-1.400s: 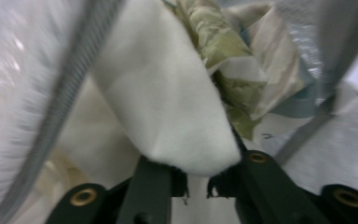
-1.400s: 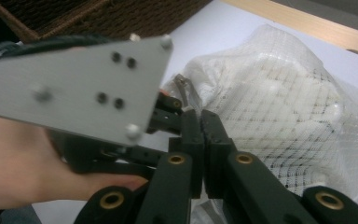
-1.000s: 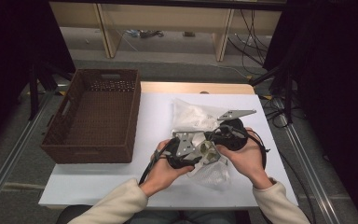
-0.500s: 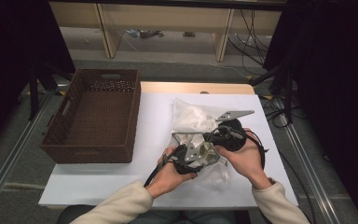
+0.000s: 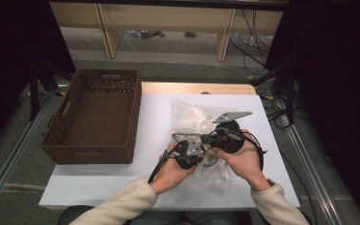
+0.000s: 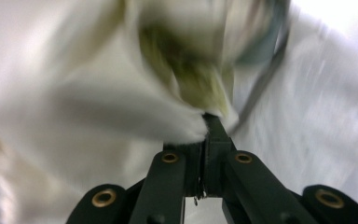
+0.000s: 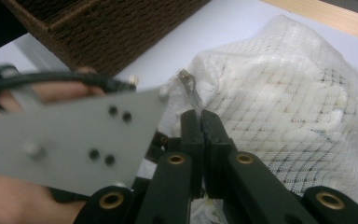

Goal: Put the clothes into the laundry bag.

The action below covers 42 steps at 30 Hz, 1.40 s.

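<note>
A white mesh bag point(image 5: 193, 117) lies crumpled on the white table point(image 5: 122, 183), with both hands at its near end. My left gripper point(image 5: 200, 155) has just been closing and its jaws now pinch a fold of the bag's fabric point(image 6: 121, 102), blurred in the left gripper view; the gripper's tips point(image 6: 208, 126) meet on the cloth. My right gripper point(image 5: 214, 140) is shut on a small metal zipper pull point(image 7: 189, 86) at the edge of the mesh bag point(image 7: 284, 93); its tips point(image 7: 200, 119) are pressed together. The left gripper's grey plate point(image 7: 74, 140) crosses the right gripper view.
A dark brown wicker basket point(image 5: 93, 117) stands on the table's left part, its corner close behind the bag point(image 7: 98, 28). Metal rails run along both sides of the table. Shelving and cables lie beyond the far edge.
My left gripper edged a little to the right, toward the right gripper, and its jaws closed on the bag's fabric. The right hand kept still.
</note>
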Tool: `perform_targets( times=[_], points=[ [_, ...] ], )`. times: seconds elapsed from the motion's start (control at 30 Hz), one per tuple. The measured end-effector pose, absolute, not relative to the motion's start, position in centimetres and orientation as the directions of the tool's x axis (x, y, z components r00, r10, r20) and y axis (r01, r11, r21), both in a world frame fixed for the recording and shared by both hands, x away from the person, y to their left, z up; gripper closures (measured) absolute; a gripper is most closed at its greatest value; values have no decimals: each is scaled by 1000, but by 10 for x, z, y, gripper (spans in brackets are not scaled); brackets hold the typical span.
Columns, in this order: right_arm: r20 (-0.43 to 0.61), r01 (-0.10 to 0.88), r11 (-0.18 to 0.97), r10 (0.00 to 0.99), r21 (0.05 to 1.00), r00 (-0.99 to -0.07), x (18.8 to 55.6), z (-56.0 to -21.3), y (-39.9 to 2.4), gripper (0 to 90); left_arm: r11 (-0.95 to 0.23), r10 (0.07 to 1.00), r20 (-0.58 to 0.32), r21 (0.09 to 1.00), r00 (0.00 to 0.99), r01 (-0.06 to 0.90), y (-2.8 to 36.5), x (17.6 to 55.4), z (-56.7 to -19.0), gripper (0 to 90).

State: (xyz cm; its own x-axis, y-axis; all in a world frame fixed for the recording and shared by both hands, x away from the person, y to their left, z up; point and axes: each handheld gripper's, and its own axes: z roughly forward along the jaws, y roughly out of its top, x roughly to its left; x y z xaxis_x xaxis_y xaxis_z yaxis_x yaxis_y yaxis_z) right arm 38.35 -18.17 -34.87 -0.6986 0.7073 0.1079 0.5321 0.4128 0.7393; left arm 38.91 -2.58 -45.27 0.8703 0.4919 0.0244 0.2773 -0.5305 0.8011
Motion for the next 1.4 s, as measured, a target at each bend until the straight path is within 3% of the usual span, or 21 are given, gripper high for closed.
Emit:
perform_targets(
  times=[0.03, 0.13, 0.27, 0.5, 0.73, 0.9, 1.1, 1.27, 1.4],
  points=[
    [120, 559, 415, 717, 717, -687, 381, -347, -181, 900, -527, 518, 93, 818, 850, 232, -24, 391, -446, 871],
    [97, 520, 421, 701, 743, -707, 383, -349, -182, 900, -474, 531, 44, 843, 846, 254, -26, 397, -441, 871],
    [116, 547, 409, 714, 730, -690, 383, -346, -186, 900, -419, 583, 29, 867, 812, 269, -29, 414, -448, 869],
    [128, 570, 371, 747, 733, -652, 387, -350, -191, 900, -472, 553, 115, 859, 825, 196, -36, 425, -458, 832],
    [127, 576, 378, 748, 725, -651, 389, -353, -194, 900, -490, 497, 119, 856, 859, 165, -28, 406, -453, 538],
    [121, 587, 400, 747, 703, -654, 388, -355, -192, 900, -531, 492, 164, 835, 855, 145, -1, 390, -445, 457],
    [98, 563, 420, 734, 711, -672, 388, -356, -192, 900, -526, 568, 174, 829, 804, 192, 39, 380, -441, 431],
    [102, 565, 424, 730, 707, -675, 387, -357, -191, 900, -515, 653, 90, 781, 752, 354, 59, 392, -452, 391],
    [88, 550, 432, 724, 714, -684, 387, -357, -191, 900, -552, 677, 99, 724, 729, 414, 69, 401, -457, 374]
  ],
)
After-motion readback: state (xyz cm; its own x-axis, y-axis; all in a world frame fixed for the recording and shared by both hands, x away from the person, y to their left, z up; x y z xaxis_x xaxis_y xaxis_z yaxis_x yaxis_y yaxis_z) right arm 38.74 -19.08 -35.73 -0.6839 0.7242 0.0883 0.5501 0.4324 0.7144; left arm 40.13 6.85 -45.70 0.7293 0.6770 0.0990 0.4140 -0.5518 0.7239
